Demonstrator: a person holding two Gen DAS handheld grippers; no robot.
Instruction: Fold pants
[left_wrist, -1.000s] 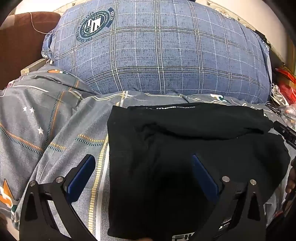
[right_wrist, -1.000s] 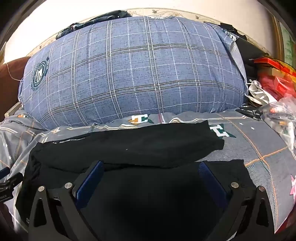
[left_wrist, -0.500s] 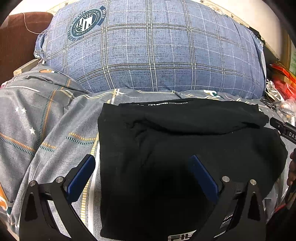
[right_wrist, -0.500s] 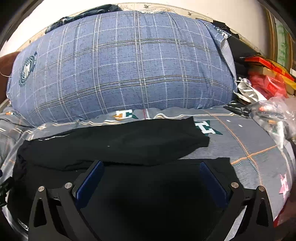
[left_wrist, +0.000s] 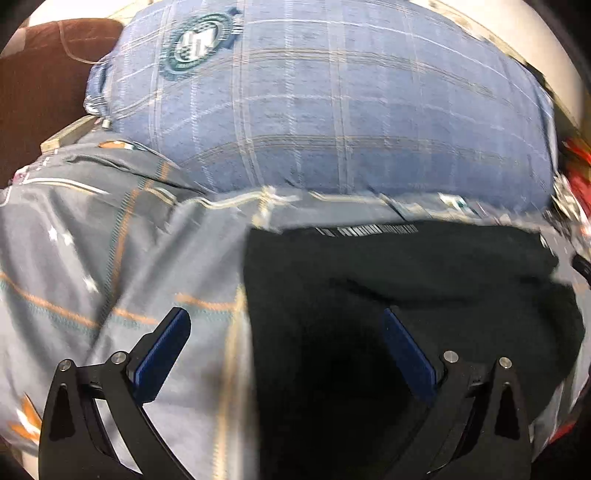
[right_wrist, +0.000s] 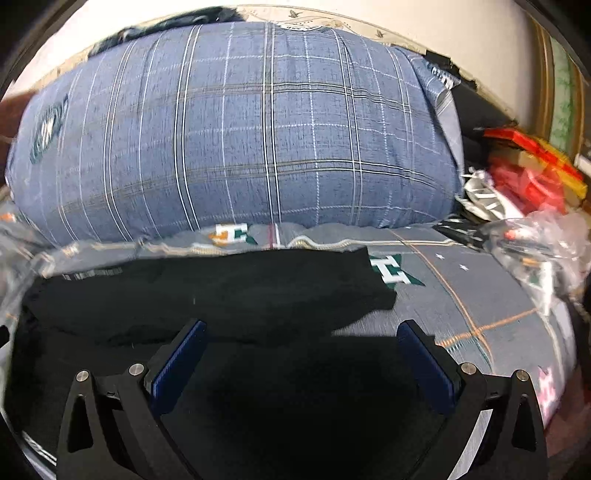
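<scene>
The black pants (left_wrist: 388, 288) lie folded in a rough rectangle on the grey patterned bedsheet (left_wrist: 110, 266), with a folded layer across the far edge. They also show in the right wrist view (right_wrist: 229, 295). My left gripper (left_wrist: 284, 325) is open and empty, hovering over the pants' left edge, one finger over the sheet. My right gripper (right_wrist: 301, 332) is open and empty above the near right part of the pants.
A big blue plaid pillow (left_wrist: 332, 110) (right_wrist: 240, 140) lies right behind the pants. A brown headboard (left_wrist: 40, 81) stands at far left. Red boxes (right_wrist: 528, 173) and plastic bags (right_wrist: 535, 251) clutter the right side of the bed.
Both grippers stay open and empty. The left view has shifted left with motion blur, so the pants now sit further right in it. The right view has moved slightly.
</scene>
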